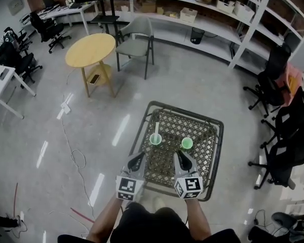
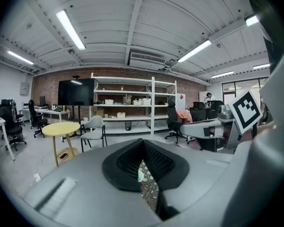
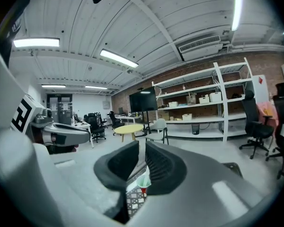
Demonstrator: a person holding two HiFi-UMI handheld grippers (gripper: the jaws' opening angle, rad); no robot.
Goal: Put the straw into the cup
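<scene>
My left hand-held gripper [image 1: 137, 158] hangs over the near edge of the lattice tabletop [image 1: 205, 135]. Its jaws are pressed together with nothing in them. Only a sliver of green shows beyond them in the left gripper view.

Just ahead of it, a white straw [image 1: 156, 128] already stands in a green cup [image 1: 156, 139], its upper end rising past the rim on the far side. I judge the task's main step as good as done, so the risk now lies in disturbing it. The cup looks light and sits on open metal lattice, which gives it poor footing. A low sweep of either tool could tip it, or flick the straw out and through the holes to the floor.

A second green cup [image 1: 187, 143] stands beside the first, apart from it, and I see no straw in it or anywhere loose on the tabletop.

My right hand-held gripper [image 1: 182, 158] is near this second cup. Its jaws stand a narrow gap apart and grip nothing. A green cup shows through the gap, but I cannot tell which one. If I pushed forward at this height, the half-parted jaws could catch a rim, and one cup could knock the other over.
</scene>
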